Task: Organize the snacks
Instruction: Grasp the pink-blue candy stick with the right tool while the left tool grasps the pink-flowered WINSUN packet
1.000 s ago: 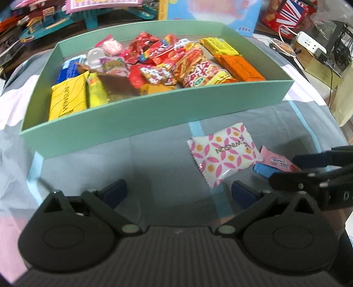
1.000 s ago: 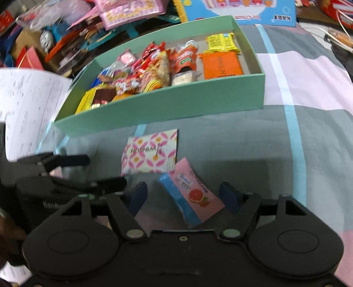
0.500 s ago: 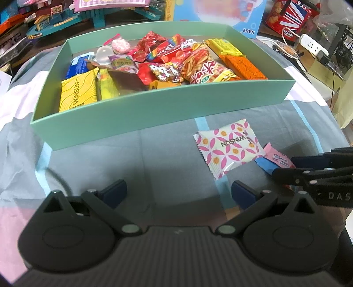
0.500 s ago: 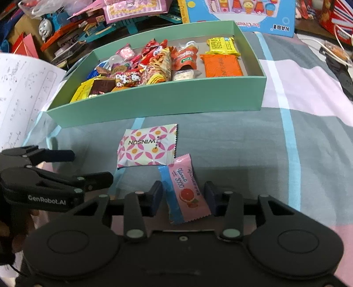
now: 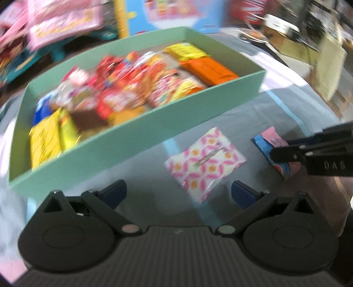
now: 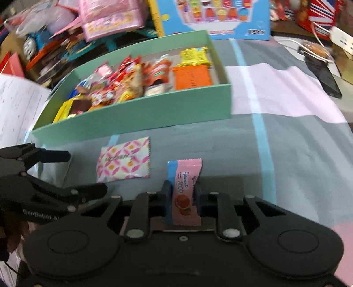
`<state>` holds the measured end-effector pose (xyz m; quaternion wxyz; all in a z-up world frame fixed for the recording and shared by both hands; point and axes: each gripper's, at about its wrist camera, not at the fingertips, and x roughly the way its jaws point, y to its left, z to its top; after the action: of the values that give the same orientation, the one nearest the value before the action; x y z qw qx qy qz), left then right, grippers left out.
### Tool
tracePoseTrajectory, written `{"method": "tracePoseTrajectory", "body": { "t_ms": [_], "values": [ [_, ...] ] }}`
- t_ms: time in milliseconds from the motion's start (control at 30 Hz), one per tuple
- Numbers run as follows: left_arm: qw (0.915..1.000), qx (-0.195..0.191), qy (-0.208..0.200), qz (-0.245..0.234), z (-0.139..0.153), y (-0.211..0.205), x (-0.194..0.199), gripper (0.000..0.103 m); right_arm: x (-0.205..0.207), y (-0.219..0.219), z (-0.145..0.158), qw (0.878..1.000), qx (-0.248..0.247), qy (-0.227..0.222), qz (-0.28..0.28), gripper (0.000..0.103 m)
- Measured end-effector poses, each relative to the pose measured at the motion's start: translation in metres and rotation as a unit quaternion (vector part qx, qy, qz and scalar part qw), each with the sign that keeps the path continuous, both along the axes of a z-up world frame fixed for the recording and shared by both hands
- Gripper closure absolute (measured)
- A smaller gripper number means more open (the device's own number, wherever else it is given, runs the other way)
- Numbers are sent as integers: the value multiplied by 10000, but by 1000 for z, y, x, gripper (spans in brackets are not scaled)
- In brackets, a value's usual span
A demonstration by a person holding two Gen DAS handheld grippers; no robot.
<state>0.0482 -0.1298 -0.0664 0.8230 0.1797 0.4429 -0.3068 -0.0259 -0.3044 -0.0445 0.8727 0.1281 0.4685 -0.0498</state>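
A teal box [image 5: 132, 141] [image 6: 143, 114] filled with several snack packets sits on the checked cloth. In front of it lies a white packet with a pink and orange pattern [image 5: 205, 163] [image 6: 125, 163]. My left gripper [image 5: 178, 194] [image 6: 83, 172] is open, and that packet lies just ahead of its right finger, untouched. My right gripper [image 6: 182, 194] [image 5: 286, 152] is closing its jaws on a pink and blue sachet [image 6: 185, 187] [image 5: 269, 141] with an orange fruit picture. Both pads press the sachet's sides, and it lies lengthwise between them.
Behind the teal box stand a blue ice-cream box [image 6: 216, 17] and pink packs [image 6: 110, 19]. A sheet of written paper [image 6: 15, 106] lies at the left. A dark phone [image 6: 328, 81] and a white power strip [image 6: 342, 39] lie at the right.
The right jaws have drawn in from wide apart to the sachet's sides, and the sachet now points straight ahead. The left gripper has shifted and rolled, bringing the patterned packet nearer its fingers.
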Motion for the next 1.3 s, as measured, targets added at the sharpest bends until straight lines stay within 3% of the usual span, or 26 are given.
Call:
{"method": "tracePoseTrajectory", "body": {
  "t_ms": [267,367,433,467,500,567,700,833,1033,1067,1133,1300],
  "values": [
    [9962,298,-32,-824,-8,-32,12,0,-4,-15,-5,9993,331,-88,-176,82],
    [9939,303,33,-1056,-12,-36,17,5,-5,-14,-5,9991,363,-122,-191,82],
    [9929,130,178,-1168,-11,-36,19,16,-4,-14,-5,9991,364,-145,-191,82],
    [9923,102,157,-1225,-9,-38,18,25,-5,-13,-5,9990,371,-159,-209,82],
    [9911,53,115,-1328,-7,-40,16,41,-5,-13,-5,9989,381,-171,-218,82],
    [9903,-47,133,-1379,-4,-42,13,53,-4,-12,-5,9988,392,-195,-240,82],
    [9909,-288,294,-1280,-3,-40,9,53,-3,-10,-6,9987,374,-226,-250,82],
    [9886,-114,170,-1488,-5,-44,-1,52,-3,-9,-6,9990,315,-250,-192,82],
    [9849,46,43,-1733,-7,-53,-7,37,-2,-9,-6,9992,265,-263,-165,82],
    [9845,59,-5,-1752,-8,-53,-9,37,-1,-9,-6,9992,259,-266,-161,82],
    [9843,-24,9,-1763,-6,-53,-10,54,-1,-10,-7,9991,254,-281,-167,82],
    [9914,-192,177,-1284,-3,-49,-9,54,2,-13,-6,9990,296,-277,-189,83]
  ]
}}
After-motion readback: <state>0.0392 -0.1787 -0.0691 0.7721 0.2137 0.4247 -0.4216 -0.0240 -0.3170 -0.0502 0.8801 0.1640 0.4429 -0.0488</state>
